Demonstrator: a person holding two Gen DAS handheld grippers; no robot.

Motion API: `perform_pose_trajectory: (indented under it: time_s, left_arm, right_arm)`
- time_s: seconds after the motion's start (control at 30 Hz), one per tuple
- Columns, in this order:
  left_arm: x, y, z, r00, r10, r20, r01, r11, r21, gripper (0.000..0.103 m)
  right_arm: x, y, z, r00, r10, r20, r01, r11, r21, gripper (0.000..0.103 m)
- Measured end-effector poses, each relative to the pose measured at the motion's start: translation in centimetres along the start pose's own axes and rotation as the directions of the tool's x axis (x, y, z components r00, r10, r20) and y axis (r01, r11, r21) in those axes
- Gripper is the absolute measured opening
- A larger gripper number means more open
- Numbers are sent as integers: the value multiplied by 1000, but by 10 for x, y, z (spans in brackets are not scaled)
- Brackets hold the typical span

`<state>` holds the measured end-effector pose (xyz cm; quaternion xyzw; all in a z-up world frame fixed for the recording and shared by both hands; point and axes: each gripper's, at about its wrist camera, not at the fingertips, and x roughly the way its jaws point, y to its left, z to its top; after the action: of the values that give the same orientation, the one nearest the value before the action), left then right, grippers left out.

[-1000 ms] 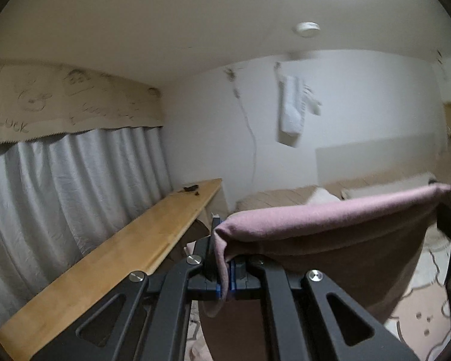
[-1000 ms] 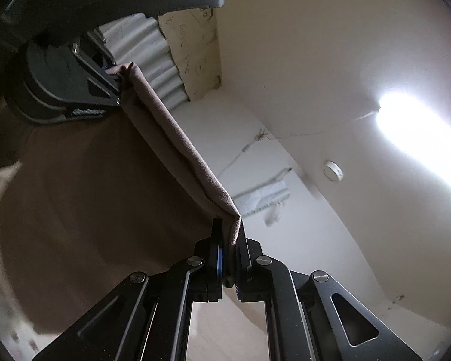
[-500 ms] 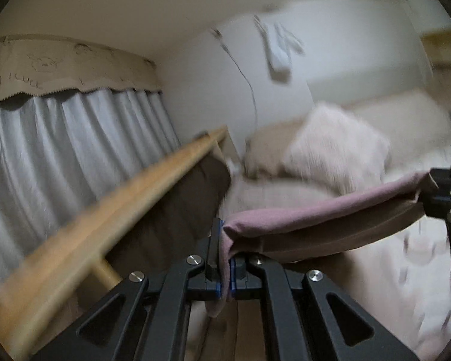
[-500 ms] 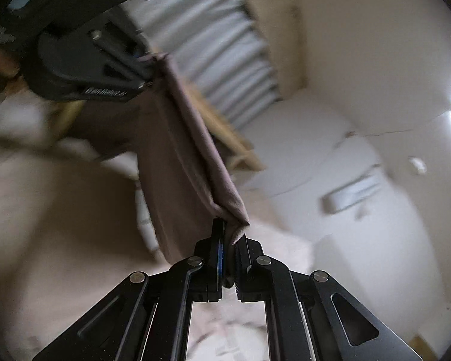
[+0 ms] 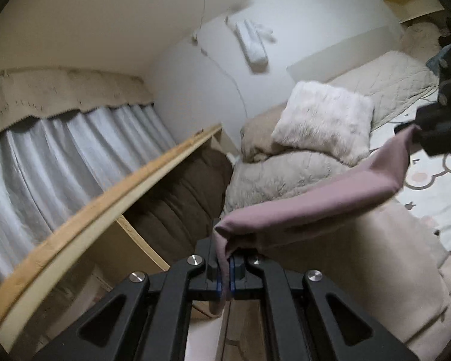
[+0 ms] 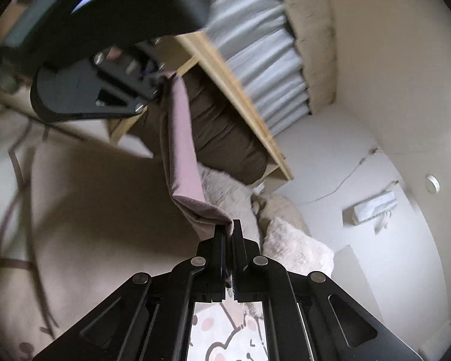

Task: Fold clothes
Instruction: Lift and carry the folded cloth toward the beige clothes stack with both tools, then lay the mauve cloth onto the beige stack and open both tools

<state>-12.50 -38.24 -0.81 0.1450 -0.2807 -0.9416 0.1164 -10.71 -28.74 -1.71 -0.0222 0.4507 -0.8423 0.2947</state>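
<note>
Firmly pinched between both tools, a mauve garment (image 5: 315, 204), slung in a folded band from one to the other. Left gripper (image 5: 224, 266) pressed together on one bunched corner, cloth squeezed between the blue-edged pads and a small tail drooping below the jaws. Right gripper (image 6: 229, 240) likewise clamped on the opposite corner, fabric gathered to a tight point at the fingertips.

From the left wrist view: band rising away from the fingertips up and to the right, sagging a little midway, ending at the other tool (image 5: 436, 132) near the right edge. From the right wrist view: same band running up and leftward to the other tool (image 6: 105, 90), doubled along its length, fold edge facing the camera.

Below and behind the cloth: a beige quilt (image 5: 273, 180), a fluffy white pillow (image 5: 324, 120) on top of it, a patterned cream bedspread (image 5: 430, 186) to the right. Off to the left, a wooden shelf (image 5: 105, 198) with a dark brown cushion (image 5: 180, 204) tucked under it, and grey-white curtains (image 5: 45, 165) behind. High on the white wall, a pale hanging cloth (image 5: 252, 45). Garment apparently off the bedding along the stretch in view, its lower part blurred.
</note>
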Motion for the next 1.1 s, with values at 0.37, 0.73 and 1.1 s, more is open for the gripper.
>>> perform_pose_trajectory:
  time_s: [0.37,0.73,1.1]
  left_arm:
    - [17,-60,-104,962,-70,-266,93,993,77,4]
    - [1,-65,-119,943,-70,-325,110,988,107,38]
    - [-67,-116,-73,976,-144,-163,172,969,176,54]
  right_arm:
    - [-20,129,-71,964,205,-167,-227,965,-127,4]
    - [-32,74,-78,919,381,-105,-343,901,267,4]
    - [102,-117,-149,807,591,10,-272,356,894,74]
